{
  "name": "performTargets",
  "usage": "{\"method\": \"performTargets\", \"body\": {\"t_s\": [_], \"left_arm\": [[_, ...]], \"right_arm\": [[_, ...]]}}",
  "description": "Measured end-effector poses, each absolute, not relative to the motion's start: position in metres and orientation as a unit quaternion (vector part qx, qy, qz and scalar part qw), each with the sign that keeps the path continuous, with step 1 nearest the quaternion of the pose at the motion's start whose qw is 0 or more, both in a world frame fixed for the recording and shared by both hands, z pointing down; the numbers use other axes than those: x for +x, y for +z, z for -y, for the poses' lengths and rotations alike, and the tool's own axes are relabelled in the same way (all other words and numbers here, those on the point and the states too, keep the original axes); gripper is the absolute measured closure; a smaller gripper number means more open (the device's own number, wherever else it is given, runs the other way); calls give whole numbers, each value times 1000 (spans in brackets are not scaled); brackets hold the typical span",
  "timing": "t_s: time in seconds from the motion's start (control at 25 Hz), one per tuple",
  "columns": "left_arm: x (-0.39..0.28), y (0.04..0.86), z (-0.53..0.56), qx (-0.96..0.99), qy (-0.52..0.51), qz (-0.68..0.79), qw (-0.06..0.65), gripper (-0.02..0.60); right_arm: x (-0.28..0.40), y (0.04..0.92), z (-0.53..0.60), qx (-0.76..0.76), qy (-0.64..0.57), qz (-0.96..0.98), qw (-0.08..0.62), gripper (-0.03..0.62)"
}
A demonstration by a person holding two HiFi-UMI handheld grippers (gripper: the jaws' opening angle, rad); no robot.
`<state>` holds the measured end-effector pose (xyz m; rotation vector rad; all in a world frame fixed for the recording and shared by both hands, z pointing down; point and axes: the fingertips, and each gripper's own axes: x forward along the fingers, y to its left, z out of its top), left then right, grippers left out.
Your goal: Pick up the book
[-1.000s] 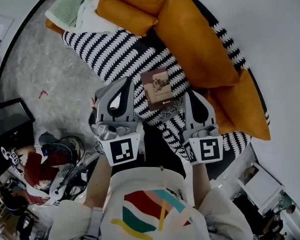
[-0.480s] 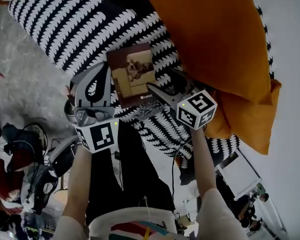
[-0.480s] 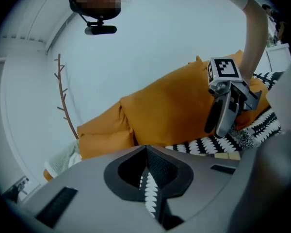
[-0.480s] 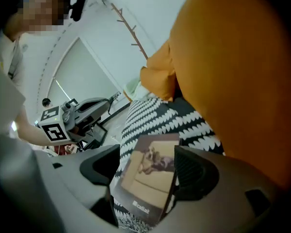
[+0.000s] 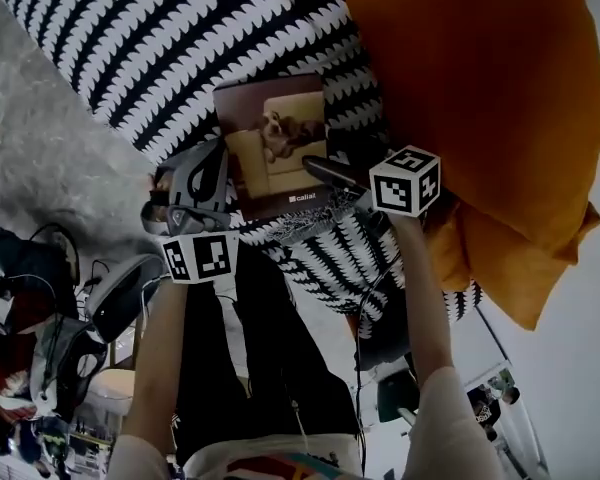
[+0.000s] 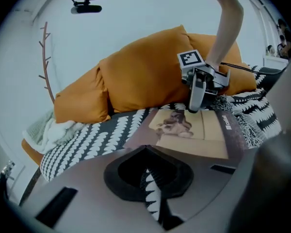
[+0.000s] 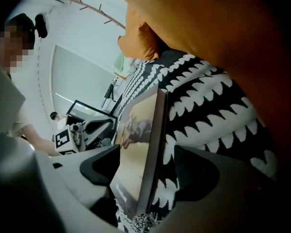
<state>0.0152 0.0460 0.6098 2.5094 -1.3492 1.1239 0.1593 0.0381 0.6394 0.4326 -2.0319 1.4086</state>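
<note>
- Your right gripper point(image 5: 336, 176) has its claw apart, and nothing is pinched in it yet.
- The right side of the book point(image 5: 272, 146) sits in the gap between the two jaws. One jaw is over the cover. The other jaw is on the far side of the book's edge.
- In the right gripper view you can see a strip of blanket between the book and that far jaw.
- The book lies on the black and white blanket point(image 5: 160, 38). Its cover faces up and shows a dog on a chair.
- A big orange cushion point(image 5: 460, 88) is just past the book, on your right.
- Your left gripper point(image 5: 216, 158) has its claw together. Only a thin slit shows between the jaws, and nothing is in it.
- The left gripper is just beside the book's left side, low down near the corner. You cannot tell if it touches the book.
</note>
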Motion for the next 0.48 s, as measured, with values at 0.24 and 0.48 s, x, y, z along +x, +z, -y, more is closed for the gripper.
{"method": "performTargets", "body": {"t_s": [0.24,0.48], "left_arm": [[26,639,-48,822,380,418,65,575],[39,637,-40,831,374,409,49,575]], "right_arm": [[157,651,-40,143,548,763,311,240],[151,645,-42,113,563,760,306,240]]}}
